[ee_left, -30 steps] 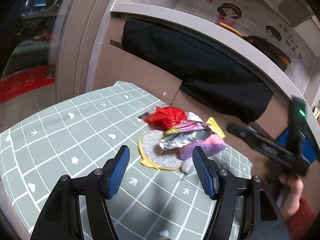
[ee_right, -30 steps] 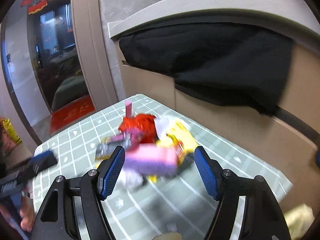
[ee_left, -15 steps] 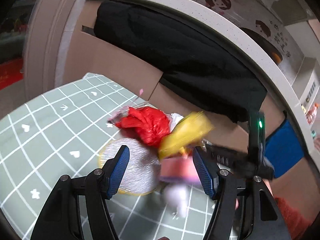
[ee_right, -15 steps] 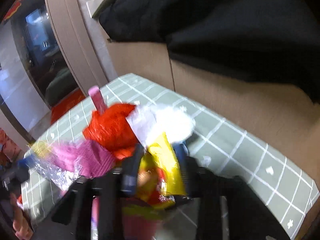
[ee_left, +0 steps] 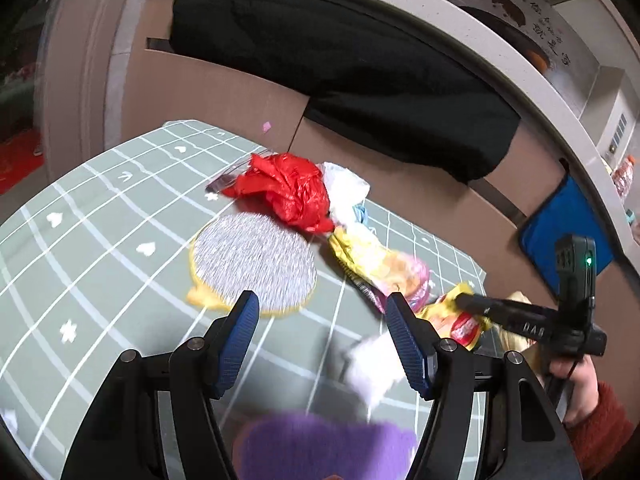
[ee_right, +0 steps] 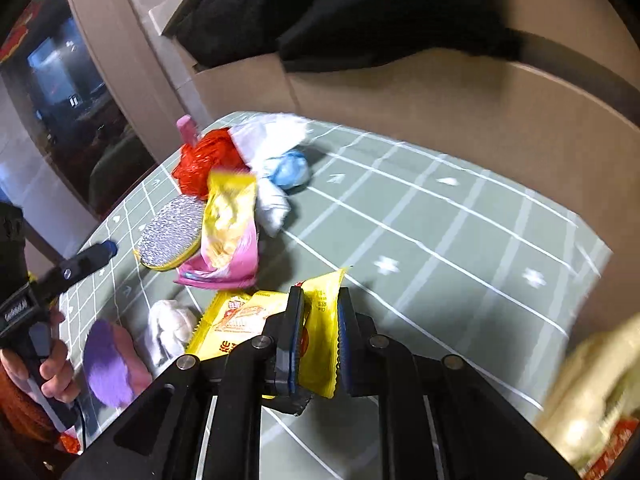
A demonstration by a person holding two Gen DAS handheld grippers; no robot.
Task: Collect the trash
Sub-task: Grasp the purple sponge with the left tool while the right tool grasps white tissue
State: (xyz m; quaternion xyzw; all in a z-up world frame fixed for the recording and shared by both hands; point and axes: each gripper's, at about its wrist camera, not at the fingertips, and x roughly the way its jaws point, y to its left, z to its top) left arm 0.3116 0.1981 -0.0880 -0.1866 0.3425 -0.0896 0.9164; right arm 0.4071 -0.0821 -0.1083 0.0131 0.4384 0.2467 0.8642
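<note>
Right tongs now grip a yellow wrapper; the pile has spread

Since a second ago the heap that sat bunched together has been pulled apart, and the right tongs (ee_right: 318,340), then spread wide in front of it, are now pressed onto the yellow snack wrapper (ee_right: 320,344), which sits lifted between the blue pads

Largest first: the green grid tabletop (ee_right: 460,220) has plenty of bare room from 12 to 3 o'clock in the right wrist view, with its far edge close against the brown cabinet front; I judge that side the free lane for carrying the wrapper off. At 4 o'clock a blurred pale shape fills the corner; I cannot tell what it is

The round silver pad with a yellow rim (ee_left: 254,264) lies flat just ahead of the left tongs (ee_left: 322,344), whose jaws stand spread and hold nothing. At 12 o'clock from them sits the red crumpled bag (ee_left: 288,192), touching a white tissue wad (ee_left: 346,192). A yellow-and-pink wrapper (ee_left: 380,266) trails toward 1 o'clock. Close in, blurred, are a purple piece (ee_left: 324,448) and a small white wad (ee_left: 374,364)

Progress reads as early: one piece gripped, nothing visibly binned, and at least six pieces left. The purple piece lies near the tabletop's near edge, so a careless sweep could knock it off
</note>
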